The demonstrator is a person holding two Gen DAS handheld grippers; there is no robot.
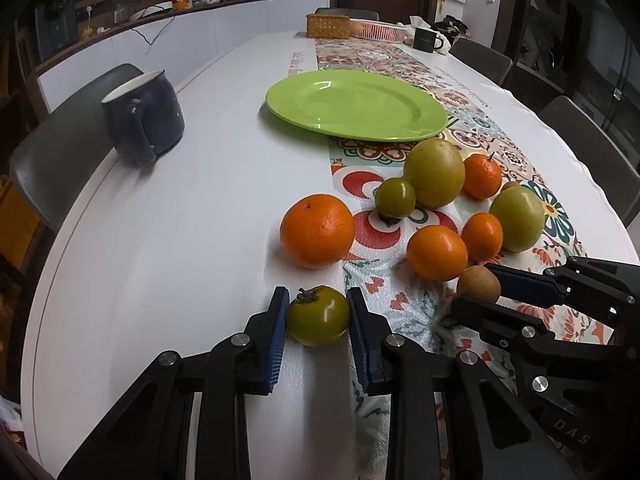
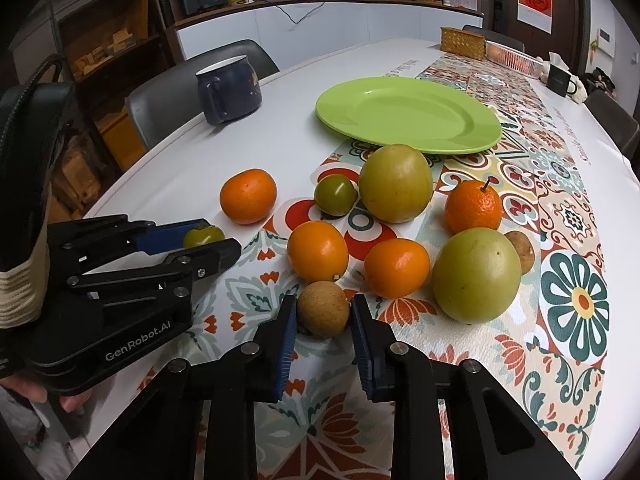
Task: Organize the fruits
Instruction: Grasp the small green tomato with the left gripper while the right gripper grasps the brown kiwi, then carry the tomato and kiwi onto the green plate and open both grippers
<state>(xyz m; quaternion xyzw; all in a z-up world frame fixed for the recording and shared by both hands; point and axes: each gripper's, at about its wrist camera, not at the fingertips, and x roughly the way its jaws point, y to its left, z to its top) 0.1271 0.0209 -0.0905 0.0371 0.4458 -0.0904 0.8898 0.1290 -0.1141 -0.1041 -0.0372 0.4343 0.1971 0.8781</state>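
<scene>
My left gripper (image 1: 318,316) bracketed a small green tomato (image 1: 318,315) near the table edge, jaws touching or nearly so. My right gripper (image 2: 324,316) straddled a brown kiwi (image 2: 323,308), slightly open. I judged squeezing gently best before carrying both to the empty green plate (image 2: 408,114).

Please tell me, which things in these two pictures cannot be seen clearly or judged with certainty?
- Left gripper: whether its pads press the green tomato; contact is unclear in the left wrist view, and a finger covers it in the right wrist view.
- Right gripper: same doubt on the brown fruit.
- Second brown fruit: mostly hidden by a large green fruit.
- Blue mug: its contents, hidden by the rim.
</scene>
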